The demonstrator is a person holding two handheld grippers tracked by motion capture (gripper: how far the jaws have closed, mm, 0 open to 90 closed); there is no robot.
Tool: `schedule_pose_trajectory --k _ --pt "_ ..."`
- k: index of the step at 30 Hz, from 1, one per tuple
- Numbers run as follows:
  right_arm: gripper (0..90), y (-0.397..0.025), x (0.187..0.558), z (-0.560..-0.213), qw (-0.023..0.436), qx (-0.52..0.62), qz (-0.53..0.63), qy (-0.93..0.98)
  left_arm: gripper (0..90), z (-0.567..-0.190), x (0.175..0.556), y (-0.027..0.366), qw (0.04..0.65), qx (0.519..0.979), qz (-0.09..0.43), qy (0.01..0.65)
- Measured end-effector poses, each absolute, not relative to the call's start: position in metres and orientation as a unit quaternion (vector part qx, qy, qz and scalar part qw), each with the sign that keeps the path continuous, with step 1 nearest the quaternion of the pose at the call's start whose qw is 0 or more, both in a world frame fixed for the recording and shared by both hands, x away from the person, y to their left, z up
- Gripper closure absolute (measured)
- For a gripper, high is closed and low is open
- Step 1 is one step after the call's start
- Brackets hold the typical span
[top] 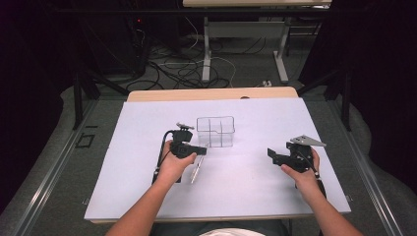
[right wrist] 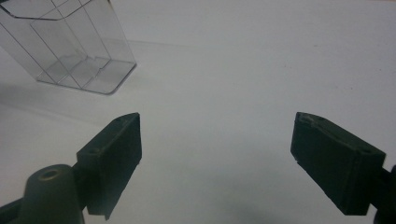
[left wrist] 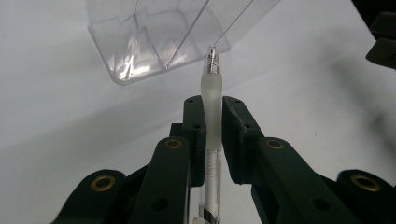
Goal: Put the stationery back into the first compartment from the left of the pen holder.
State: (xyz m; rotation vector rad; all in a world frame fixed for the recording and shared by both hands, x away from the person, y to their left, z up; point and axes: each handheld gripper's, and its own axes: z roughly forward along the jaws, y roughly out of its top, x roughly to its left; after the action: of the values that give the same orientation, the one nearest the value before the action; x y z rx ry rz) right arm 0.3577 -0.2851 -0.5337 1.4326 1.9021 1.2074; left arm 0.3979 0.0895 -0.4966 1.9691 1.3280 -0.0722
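Pen (top: 197, 168) first, from the high view: it sits in the left tongs (top: 200, 150), its long axis running from the clear bin (top: 215, 131) back toward the person, the body trailing below the hand. The bin stands just ahead of those tongs on the white surface (top: 246, 187). The right tongs (top: 271, 155) hang well apart to the right, so the left hand is plainly nearer.

From the left gripper view, the left tongs (left wrist: 212, 109) are clamped on the pen (left wrist: 211, 93), whose tip points at the bin (left wrist: 154, 42), just short of its wall. That closeness the high view hardly gives.

From the right gripper view, the right tongs (right wrist: 215, 154) gape wide with nothing between them; the bin (right wrist: 70, 46) stands off to one side.
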Motion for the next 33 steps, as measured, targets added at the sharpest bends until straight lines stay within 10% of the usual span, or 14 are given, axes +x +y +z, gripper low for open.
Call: schedule_pose_trajectory --k 33 --pt "14.5 -0.284 0.358 -0.533 0.231 0.507 0.440 0.704 80.3 -0.461 0.391 0.117 0.516 0.713 0.067 0.470"
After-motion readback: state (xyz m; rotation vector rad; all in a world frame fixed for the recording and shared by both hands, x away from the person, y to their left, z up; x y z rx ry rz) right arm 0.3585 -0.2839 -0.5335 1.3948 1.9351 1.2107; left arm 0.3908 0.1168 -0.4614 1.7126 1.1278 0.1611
